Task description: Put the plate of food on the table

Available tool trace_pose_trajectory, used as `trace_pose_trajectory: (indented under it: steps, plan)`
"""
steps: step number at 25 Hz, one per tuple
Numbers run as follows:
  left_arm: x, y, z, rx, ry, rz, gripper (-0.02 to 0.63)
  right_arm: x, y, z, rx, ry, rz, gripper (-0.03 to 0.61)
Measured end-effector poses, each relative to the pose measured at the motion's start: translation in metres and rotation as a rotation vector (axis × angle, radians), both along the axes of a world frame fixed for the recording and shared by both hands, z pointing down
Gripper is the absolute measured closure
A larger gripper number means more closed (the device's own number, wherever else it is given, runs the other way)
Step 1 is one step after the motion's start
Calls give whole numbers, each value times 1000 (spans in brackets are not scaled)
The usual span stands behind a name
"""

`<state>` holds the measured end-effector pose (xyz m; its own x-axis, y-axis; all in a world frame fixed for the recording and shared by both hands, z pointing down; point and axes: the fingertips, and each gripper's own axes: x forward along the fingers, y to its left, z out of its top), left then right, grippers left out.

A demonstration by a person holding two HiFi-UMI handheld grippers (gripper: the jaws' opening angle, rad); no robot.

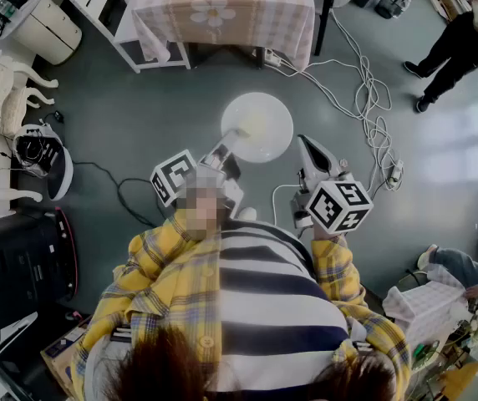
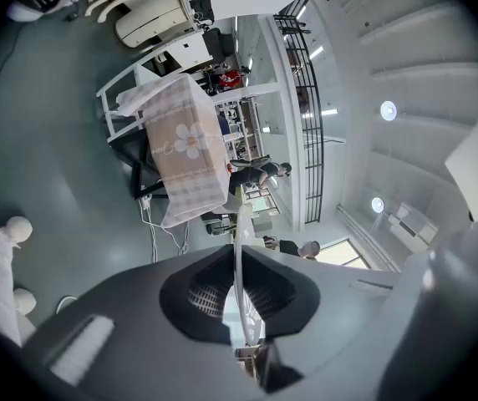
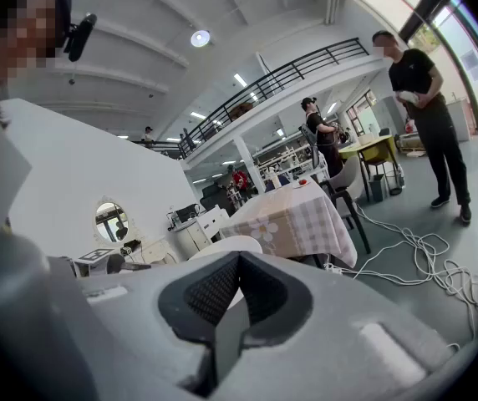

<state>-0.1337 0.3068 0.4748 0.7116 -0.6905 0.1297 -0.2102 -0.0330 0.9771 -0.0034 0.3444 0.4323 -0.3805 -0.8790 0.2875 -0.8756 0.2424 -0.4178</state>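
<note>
Fingers (image 2: 208, 295) of the left gripper (image 1: 233, 138) pinch the rim of the white plate (image 1: 266, 115); the fingers of the right gripper (image 1: 303, 143) are closed, empty, just beside this plate.

This is a big open research hall staged with home furniture. A grey floor (image 1: 139, 124) strewn with loose cables (image 1: 364, 98) carries a bench under a checked cloth (image 1: 222, 7) and ornate white furniture (image 1: 5, 107). Overhead run a railed mezzanine (image 3: 281, 78) and round ceiling lamps (image 3: 200, 38), and another person (image 1: 456, 44) stands by.
</note>
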Motion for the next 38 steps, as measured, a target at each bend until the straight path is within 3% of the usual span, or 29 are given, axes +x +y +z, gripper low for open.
trace_pose_trajectory:
  steps: [27,38]
  plan:
    - [24,13,12,-11,-15,11,607,16,12,16,-29,-8,0,581]
    - [30,-37,27,-78,14,6,607,11,-45,23,-53,-9,-6,581]
